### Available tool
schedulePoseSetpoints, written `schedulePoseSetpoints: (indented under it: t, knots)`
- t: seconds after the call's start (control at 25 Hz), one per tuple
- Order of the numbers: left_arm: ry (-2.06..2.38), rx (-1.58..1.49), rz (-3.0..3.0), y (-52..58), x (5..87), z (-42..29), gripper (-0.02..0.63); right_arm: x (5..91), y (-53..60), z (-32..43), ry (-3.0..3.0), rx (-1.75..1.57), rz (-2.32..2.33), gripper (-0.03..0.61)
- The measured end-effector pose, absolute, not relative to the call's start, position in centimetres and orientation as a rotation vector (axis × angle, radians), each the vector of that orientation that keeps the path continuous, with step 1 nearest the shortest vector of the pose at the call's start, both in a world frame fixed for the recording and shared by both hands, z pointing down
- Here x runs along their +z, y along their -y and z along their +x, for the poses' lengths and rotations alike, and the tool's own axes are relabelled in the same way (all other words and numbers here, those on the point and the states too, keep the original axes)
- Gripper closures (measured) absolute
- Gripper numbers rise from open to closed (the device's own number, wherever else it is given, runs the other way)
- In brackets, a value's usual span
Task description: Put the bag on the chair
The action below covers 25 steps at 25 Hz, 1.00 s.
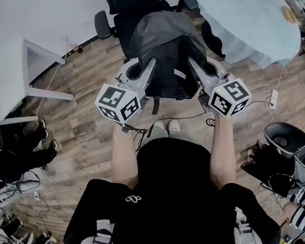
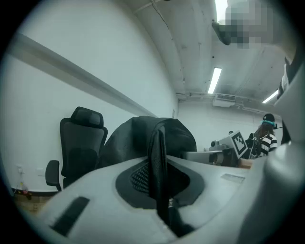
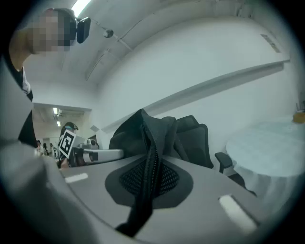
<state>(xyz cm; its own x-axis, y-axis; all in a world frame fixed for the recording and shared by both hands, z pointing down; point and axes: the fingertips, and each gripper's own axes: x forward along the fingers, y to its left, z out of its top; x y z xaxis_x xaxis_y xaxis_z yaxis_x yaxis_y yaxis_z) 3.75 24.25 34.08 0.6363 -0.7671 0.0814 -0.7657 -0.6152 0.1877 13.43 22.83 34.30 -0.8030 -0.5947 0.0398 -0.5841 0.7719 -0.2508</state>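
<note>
A dark grey backpack (image 1: 165,54) hangs in the air between both grippers, just in front of a black office chair (image 1: 128,1). My left gripper (image 1: 147,69) is shut on a black strap (image 2: 159,171) at the bag's left side. My right gripper (image 1: 194,67) is shut on a fold of the bag's zipped edge (image 3: 148,176) at its right side. In the left gripper view the bag (image 2: 143,140) bulges ahead with the chair (image 2: 81,143) behind it at left. In the right gripper view the bag (image 3: 143,133) covers part of the chair (image 3: 198,140).
A round table with a pale cloth (image 1: 246,20) stands behind the chair at right. A white desk (image 1: 10,70) is at left. Cables and a power strip (image 1: 274,98) lie on the wooden floor. Seated people and bags are at both lower sides (image 1: 5,162).
</note>
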Motion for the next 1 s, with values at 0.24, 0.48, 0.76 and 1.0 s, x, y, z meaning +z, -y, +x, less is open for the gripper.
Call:
schedulePoseSetpoints:
  t: [0.24, 0.48, 0.76, 1.0]
  knots:
    - [1.270, 0.008, 2.678, -24.6, 32.6, 5.5, 0.601, 33.1, -23.2, 14.7, -2.952, -0.277, -1.014, 0.560]
    - [1.291, -0.021, 2.715, -24.6, 31.2, 7.3, 0.601, 31.7, -22.9, 16.7, -2.922, -0.226, -0.990, 0.560]
    - [1.333, -0.012, 2.713, -24.3, 30.2, 8.1, 0.601, 30.8, -22.4, 17.5, -2.909, -0.189, -1.003, 0.560]
    - [1.384, -0.056, 2.681, -23.3, 30.8, 6.2, 0.601, 31.3, -21.3, 15.7, -2.954, -0.165, -0.968, 0.560]
